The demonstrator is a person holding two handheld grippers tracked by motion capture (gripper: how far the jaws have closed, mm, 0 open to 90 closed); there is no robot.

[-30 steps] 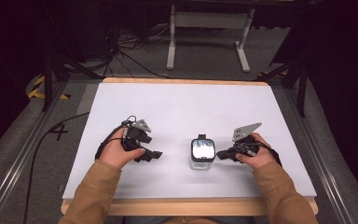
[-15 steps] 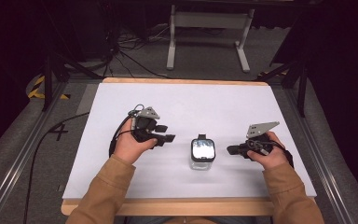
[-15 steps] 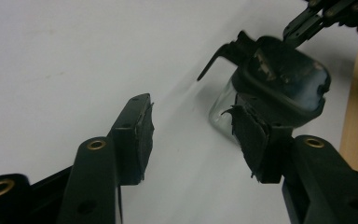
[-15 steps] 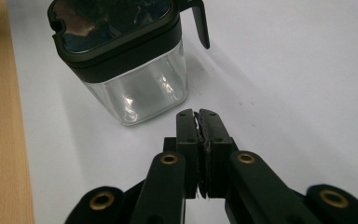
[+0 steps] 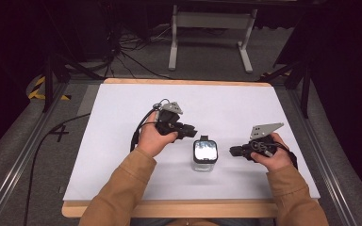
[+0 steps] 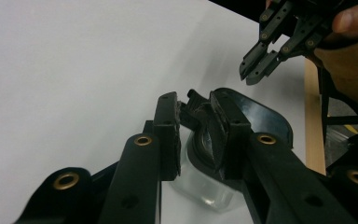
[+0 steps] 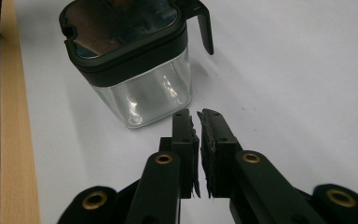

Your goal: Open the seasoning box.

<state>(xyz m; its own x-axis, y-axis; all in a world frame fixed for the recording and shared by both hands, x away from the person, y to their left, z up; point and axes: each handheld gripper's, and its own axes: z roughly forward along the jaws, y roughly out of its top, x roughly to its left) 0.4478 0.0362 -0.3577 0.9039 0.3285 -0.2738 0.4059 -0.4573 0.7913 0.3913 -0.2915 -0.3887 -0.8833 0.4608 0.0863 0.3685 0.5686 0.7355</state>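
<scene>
From above, a small clear container with a black lid (image 5: pixel 204 154) stands on the white bench (image 5: pixel 122 117) between both hands. The left claw (image 5: pixel 192 130) reaches its back corner; the right claw (image 5: pixel 233 151) hangs just beside it, apart.

Along the left claw (image 6: pixel 193 128), its jaws have just been closing around the lid's tab (image 6: pixel 195 103), a narrow gap showing.

Along the right claw (image 7: pixel 198 140), the jaws stand nearly closed, empty, short of the container (image 7: pixel 135 60).

With nothing steadying the light container, a pull on that tab could tip or drag it.
</scene>
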